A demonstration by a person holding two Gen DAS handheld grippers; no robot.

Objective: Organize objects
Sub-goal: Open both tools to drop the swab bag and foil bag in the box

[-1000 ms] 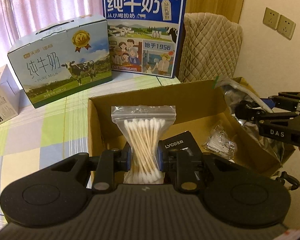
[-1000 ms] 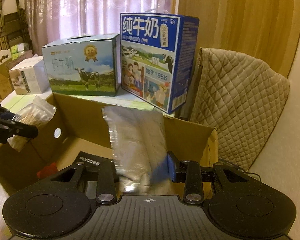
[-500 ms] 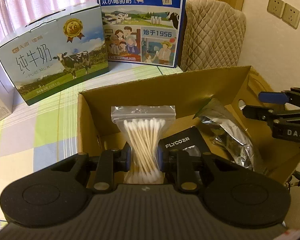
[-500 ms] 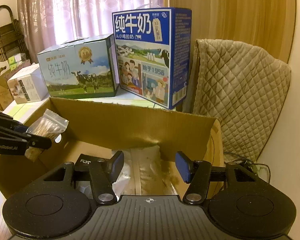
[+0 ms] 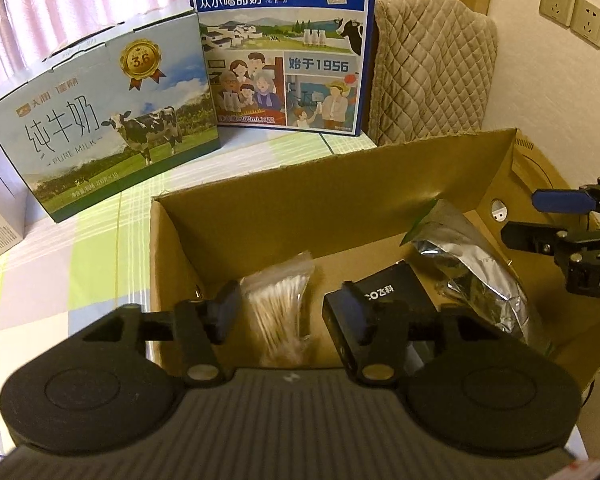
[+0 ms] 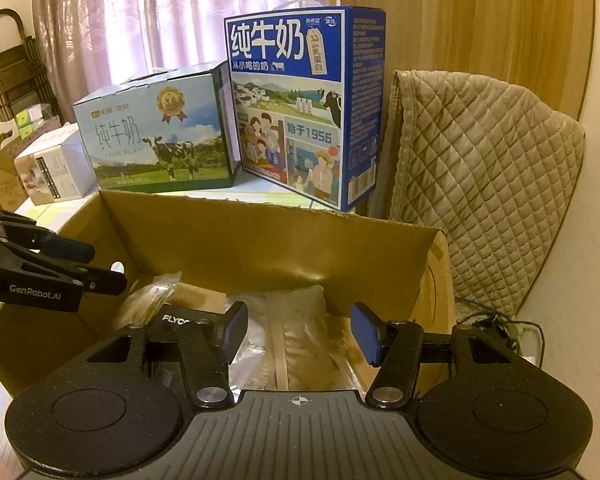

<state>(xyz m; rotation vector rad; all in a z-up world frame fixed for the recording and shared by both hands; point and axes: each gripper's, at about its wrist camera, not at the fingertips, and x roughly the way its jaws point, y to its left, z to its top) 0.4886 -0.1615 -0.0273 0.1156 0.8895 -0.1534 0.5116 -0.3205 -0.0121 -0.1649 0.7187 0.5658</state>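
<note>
In cardboard box [image 5: 340, 184], swab bag [image 5: 278, 312], foil pouch [image 5: 476, 276]

— What's in the cardboard box [image 5: 372, 188] at this point?

— Three things. A clear zip bag of cotton swabs [image 5: 278, 312] lies at its left end, swab sticks bunched and running lengthwise, the seal end pointing at the far wall.

— And the middle?

— A black box [image 5: 388, 304] with white "FLYCO" lettering, lying flat just beside the swabs.

— The right side?

— A crinkled silver foil pouch [image 5: 472, 268] with a green corner, tilted, its top leaning toward the right wall. The carton itself sits open-topped on a checked tablecloth, flaps out.
</note>
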